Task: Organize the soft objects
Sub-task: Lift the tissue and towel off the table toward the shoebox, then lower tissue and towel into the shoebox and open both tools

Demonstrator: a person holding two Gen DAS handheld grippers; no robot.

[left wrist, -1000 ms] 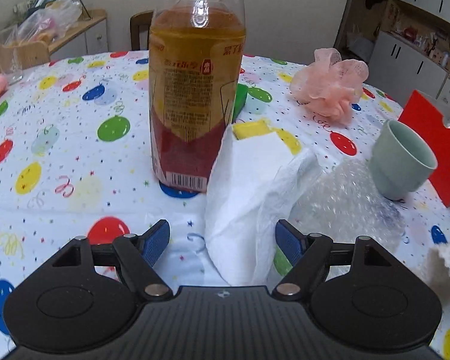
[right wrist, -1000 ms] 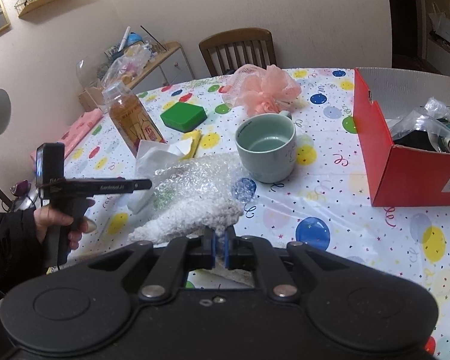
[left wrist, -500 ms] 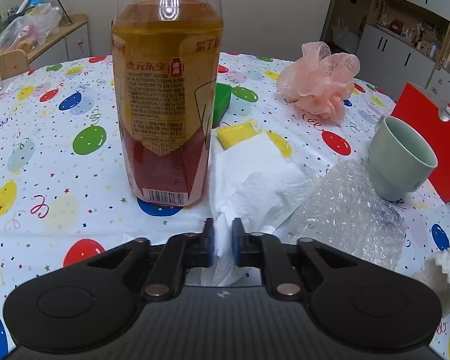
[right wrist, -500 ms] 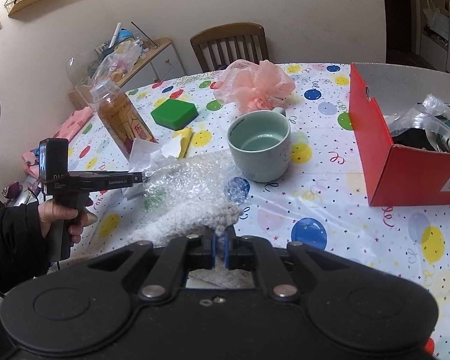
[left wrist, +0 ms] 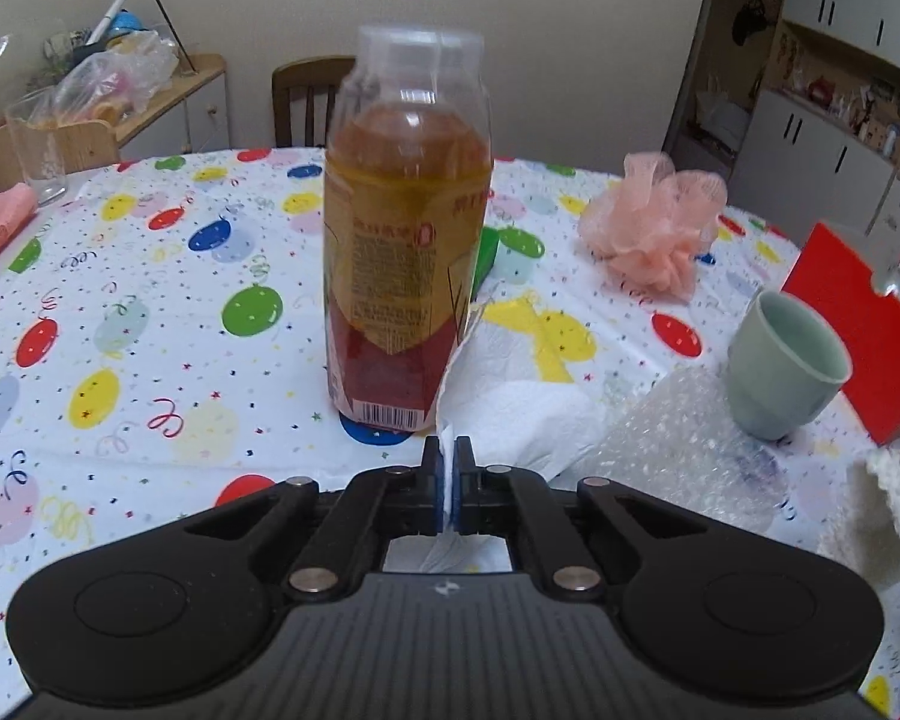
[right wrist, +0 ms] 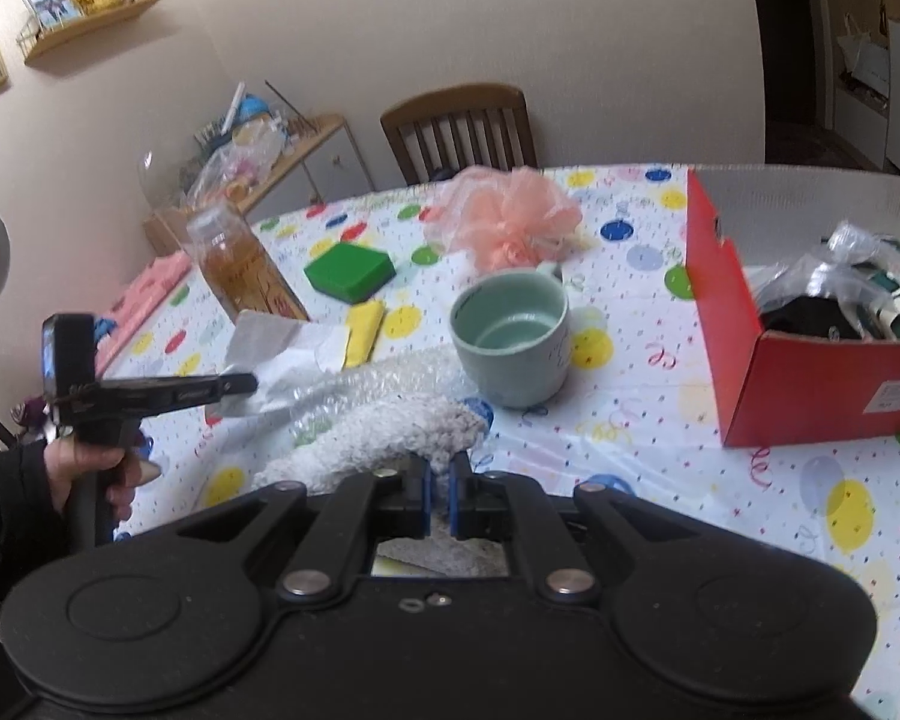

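While both grippers are clamped on soft things, the nearest item in the left wrist view is the white paper towel (left wrist: 510,414), its near edge pinched between the blue pads of the left gripper (left wrist: 448,483), whose jaws have just been closing onto it. From that pinch the towel runs away from the tool and to the right, toward the middle of the table (left wrist: 150,360), so its long axis lies roughly along the gripper's own pointing line; the rest of it drapes on the cloth just beside the foot of the tea bottle (left wrist: 405,276), which stands upright to the towel's left and seems to touch it.

Seen from the right wrist, the right gripper (right wrist: 440,495) is closed on the near end of a white fluffy cloth (right wrist: 384,432), which stretches off to the left over a sheet of bubble wrap (right wrist: 390,372).

Farther off stands the pale green cup (right wrist: 510,336), then the green sponge (right wrist: 349,271) and the pink mesh puff (right wrist: 510,219) toward the far edge. The red box (right wrist: 810,330) sits at the right edge, open on top and already part filled.

My judgement: the box lies well to the right of both held pieces and nearer the right gripper, so the fluffy cloth has the shorter carry, while the towel must clear the bottle as it lifts.
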